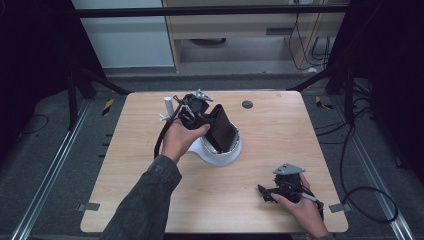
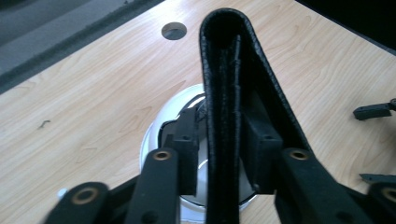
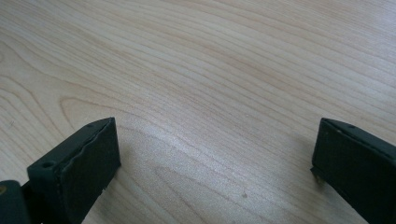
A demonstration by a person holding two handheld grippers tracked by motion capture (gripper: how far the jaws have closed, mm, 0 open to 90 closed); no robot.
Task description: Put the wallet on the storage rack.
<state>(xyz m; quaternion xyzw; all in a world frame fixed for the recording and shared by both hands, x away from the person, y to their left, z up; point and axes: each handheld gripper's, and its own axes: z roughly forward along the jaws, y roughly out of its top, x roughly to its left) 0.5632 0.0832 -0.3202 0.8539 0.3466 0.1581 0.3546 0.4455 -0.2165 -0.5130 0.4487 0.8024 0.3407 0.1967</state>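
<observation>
— Left gripper [image 1: 202, 116] first: jaws clamped on a black leather wallet [image 1: 222, 128], one pad on each flat face. Its own view confirms it, the wallet [image 2: 229, 116] running straight up between the jaws, folded spine edge-on to the lens.

— Where does the wallet sit against the white bowl [image 1: 220, 156]?

— Directly over it. Lower end looks to be down inside the rim, upper end leaning off toward the far right of the wooden table [image 1: 280, 130]. Long axis is steep, tilted, not upright. Bowl [image 2: 156, 140] shows pale below the jaws in the left gripper view, so the claw is right above the opening.

— Touching the bowl floor?

— Cannot tell; the hand [image 1: 177, 140] and the wallet hide the bottom.

— Right gripper [image 1: 270, 192]?

— Down at the near right of the table, well apart from the bowl, jaws wide and holding nothing, bare wood between them.

— So the left hand has the move.

— My judgement, yes. It turns on that lean: the wallet either comes straight up out of the bowl or tips flatter into it.
</observation>
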